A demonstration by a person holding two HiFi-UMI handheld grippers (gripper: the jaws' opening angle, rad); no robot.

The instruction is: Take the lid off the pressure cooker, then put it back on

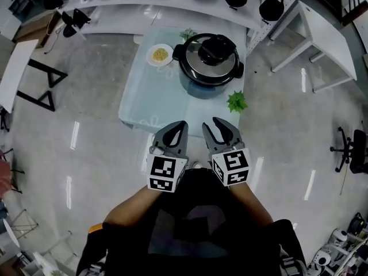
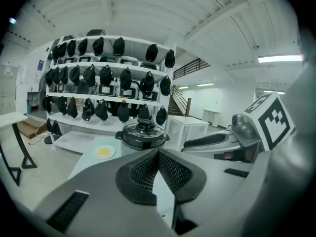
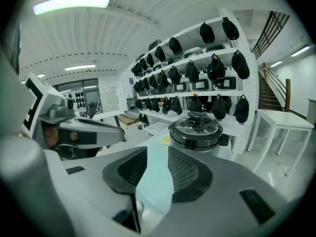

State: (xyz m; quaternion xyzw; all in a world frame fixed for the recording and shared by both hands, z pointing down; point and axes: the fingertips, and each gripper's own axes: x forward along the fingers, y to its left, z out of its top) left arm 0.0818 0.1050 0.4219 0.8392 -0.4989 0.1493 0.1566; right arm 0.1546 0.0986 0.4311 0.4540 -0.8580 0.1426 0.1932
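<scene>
Under my feet the grey floor [image 1: 299, 125] spreads wide, and past it a long white shelf [image 1: 172, 3] runs along the back with dark things in a row on it. Next comes the pale blue table [image 1: 138, 99], which stands just in front of me. On the far half of that table sits the pressure cooker [image 1: 198, 88], round, shiny and standing straight up. Its lid [image 1: 214, 50] rests flat on top of the pot, black knob in the middle, and it looks shut tight from all three views. So the lid is where the job wants it to end up. But it would look just the same if I were about to lift it off or if I had set it back down, and I can't say which from how things sit. My two tongs are close to my body, side by side near the front edge of the table and well away from the pot. My left tongs [image 1: 181, 124] have their tips pressed together with nothing held in them. My right tongs [image 1: 210, 123] stand partly apart, and through the gap I only see table, so they hold nothing too. Beside the pot, on its left, is a small white plate [image 1: 160, 55] with something yellow on it. Smallest of all is a green leafy sprig [image 1: 236, 102] lying by the pot's front right side.
</scene>
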